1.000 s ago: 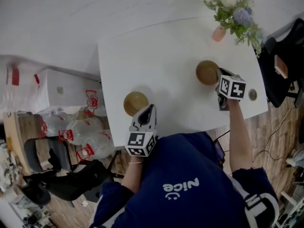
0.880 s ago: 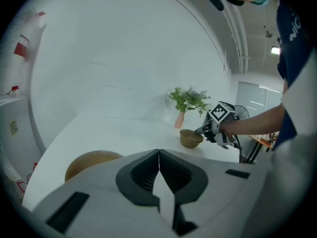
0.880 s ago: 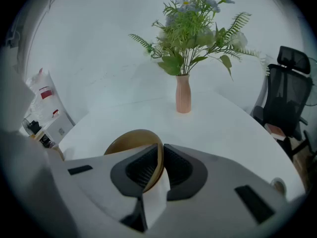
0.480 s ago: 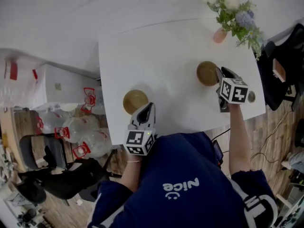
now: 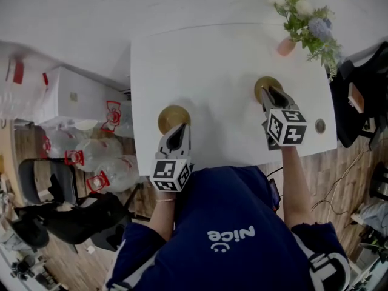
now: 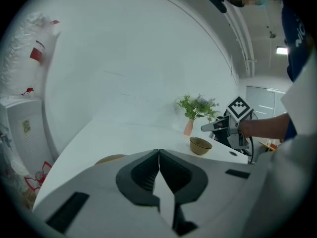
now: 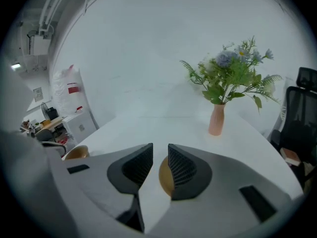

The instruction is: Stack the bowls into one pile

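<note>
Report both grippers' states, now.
Left gripper: closed, nothing between the jaws.
Right gripper: open, jaws apart at a bowl, not clamped on it.

We see a white tabletop (image 5: 212, 65) by a white wall (image 6: 124, 58), wood floor (image 5: 354, 162), and a black chair (image 5: 73, 220) left.

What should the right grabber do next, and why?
Probably lower the right gripper a little and close it on the right bowl at its rim. Its jaws stand slightly apart just over that bowl's edge, gripping nothing. The left bowl sits apart by the shut left gripper, so one bowl must be carried across.
</note>
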The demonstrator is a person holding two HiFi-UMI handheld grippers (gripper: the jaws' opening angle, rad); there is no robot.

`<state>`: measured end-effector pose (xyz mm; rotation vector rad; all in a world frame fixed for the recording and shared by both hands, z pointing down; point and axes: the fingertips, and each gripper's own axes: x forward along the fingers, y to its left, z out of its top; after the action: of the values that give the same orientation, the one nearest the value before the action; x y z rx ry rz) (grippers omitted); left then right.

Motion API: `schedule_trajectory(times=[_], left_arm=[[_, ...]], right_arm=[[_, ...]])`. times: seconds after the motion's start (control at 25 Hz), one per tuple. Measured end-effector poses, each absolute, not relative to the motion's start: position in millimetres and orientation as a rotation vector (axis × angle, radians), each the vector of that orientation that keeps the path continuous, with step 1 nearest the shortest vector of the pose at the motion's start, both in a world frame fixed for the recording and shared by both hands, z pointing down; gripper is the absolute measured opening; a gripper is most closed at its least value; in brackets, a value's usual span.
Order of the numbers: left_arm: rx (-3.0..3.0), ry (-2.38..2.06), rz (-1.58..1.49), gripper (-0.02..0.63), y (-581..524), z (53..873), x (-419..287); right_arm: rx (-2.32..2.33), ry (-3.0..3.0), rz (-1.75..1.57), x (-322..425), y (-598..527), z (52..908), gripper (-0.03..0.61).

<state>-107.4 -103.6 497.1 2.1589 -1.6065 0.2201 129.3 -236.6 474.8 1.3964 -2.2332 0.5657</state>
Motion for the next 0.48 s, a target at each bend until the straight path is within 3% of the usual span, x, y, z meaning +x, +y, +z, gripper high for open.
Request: schedule_trajectory(times=[0.48], left_arm=[[2.010,-1.807,0.183,0.018,-80,493,-167]], right_arm=[[1.022,-2.363,0.579,11,-188,491,0.098]])
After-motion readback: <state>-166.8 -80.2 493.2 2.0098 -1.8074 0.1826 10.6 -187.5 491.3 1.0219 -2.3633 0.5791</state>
